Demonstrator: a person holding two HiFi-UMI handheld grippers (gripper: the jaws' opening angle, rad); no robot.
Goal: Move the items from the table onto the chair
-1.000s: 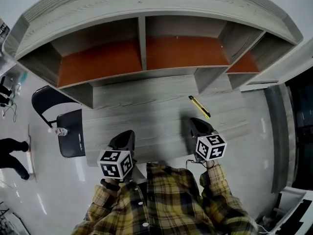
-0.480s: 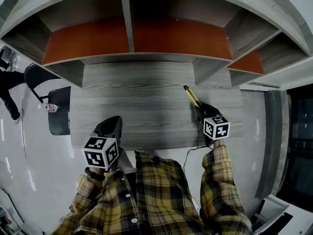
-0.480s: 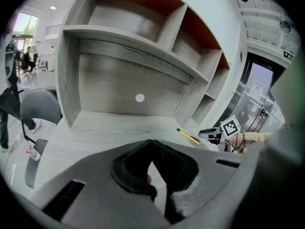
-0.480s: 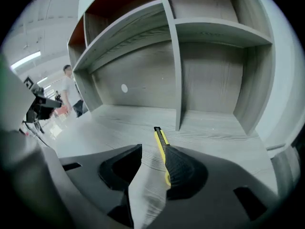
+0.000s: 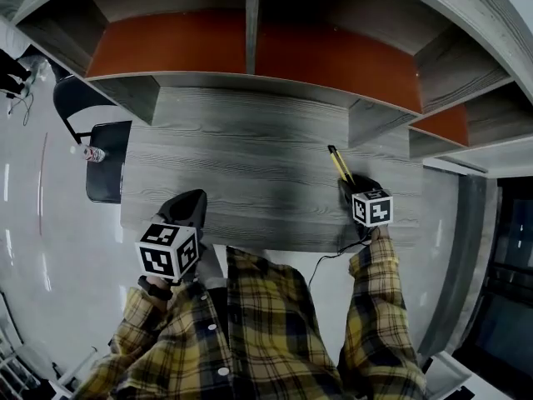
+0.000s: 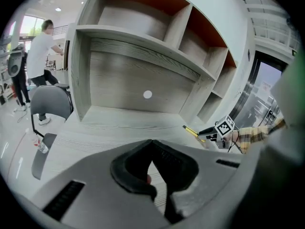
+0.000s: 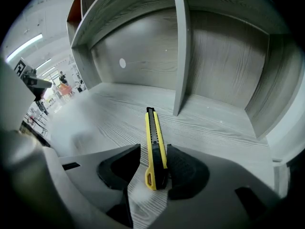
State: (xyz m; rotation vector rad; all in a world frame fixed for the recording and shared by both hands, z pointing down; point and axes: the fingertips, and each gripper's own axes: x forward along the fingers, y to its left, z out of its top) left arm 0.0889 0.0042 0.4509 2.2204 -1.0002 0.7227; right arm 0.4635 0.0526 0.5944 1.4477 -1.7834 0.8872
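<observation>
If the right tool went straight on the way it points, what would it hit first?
The yellow utility knife, lying between the right tool's opening jaws; beyond it, probably the shelf divider.

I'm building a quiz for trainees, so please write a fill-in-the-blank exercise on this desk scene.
1. A yellow and black ___ lies on the table.
2. It sits between the jaws of the ___ hand-held gripper.
3. The left hand-held gripper is ___ and empty.
4. The chair stands at the table's ___ end.
Missing words: knife; right (the right hand-held gripper has its jaws opening); shut; left.
</observation>
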